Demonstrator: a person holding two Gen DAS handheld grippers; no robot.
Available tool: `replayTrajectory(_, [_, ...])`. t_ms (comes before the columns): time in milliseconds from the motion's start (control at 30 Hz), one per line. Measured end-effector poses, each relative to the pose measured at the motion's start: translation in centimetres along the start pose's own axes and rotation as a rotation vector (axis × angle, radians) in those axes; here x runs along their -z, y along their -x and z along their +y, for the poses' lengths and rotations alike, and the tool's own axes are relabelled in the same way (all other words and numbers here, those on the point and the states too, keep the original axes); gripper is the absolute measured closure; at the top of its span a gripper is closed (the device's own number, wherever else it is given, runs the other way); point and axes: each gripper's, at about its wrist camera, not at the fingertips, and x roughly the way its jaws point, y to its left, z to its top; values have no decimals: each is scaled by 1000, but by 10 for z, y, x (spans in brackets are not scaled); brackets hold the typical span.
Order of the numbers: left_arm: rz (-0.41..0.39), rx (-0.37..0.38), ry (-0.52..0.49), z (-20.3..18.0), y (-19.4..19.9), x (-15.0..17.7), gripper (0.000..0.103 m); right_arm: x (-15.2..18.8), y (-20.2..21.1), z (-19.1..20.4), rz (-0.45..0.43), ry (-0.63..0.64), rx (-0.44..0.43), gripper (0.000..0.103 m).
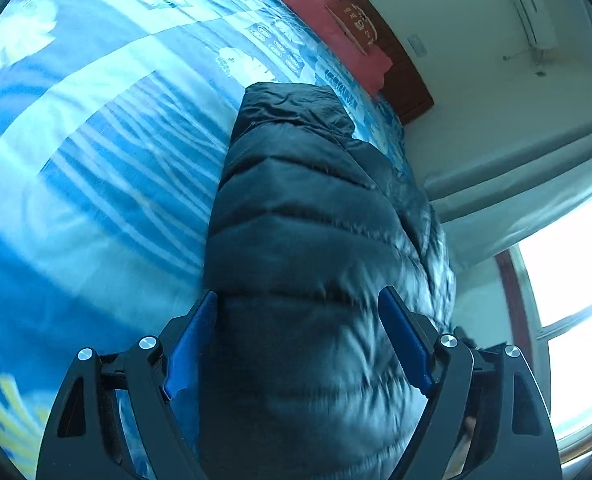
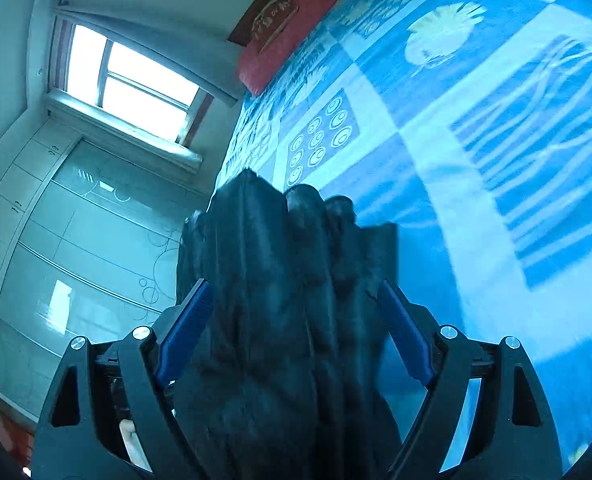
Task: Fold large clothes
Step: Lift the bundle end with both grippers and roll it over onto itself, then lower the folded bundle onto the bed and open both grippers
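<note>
Folding looks mid-way: jacket point(image 1: 308, 240) bunched and lifted over the bed point(image 1: 96, 160), not yet laid flat or squared. Left gripper point(image 1: 298, 334) spread wide with quilted fabric filling the gap, pads against it; right gripper point(image 2: 294, 322) likewise wide, gathered folds between. Cannot tell how firmly either pinches.

The right gripper point(image 2: 292, 312) is reaching over a blue patterned bedspread point(image 2: 476, 168), its blue pads point(image 2: 184, 332) standing wide on either side of a bunched black puffer jacket point(image 2: 288, 300) (whether they are pinching it is unclear). A red pillow point(image 2: 284, 28) is lying by the headboard, a window point(image 2: 132, 84) glowing beyond.
</note>
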Motion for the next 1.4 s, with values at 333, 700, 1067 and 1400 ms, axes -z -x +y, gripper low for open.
replayTrajectory(333, [35, -147, -44, 0, -33, -4, 25, -4, -42, -38, 86, -108, 23, 62])
replayTrajectory(700, [38, -168, -71, 1, -44, 2, 24, 3, -45, -55, 66, -154, -42, 62])
replayTrajectory(1067, [-28, -196, -169, -18, -10, 13, 23, 19, 10, -52, -6, -127, -36, 37])
replayTrajectory(1400, [-123, -339, -307, -38, 59, 78, 23, 88, 81, 1, -106, 70, 323, 31])
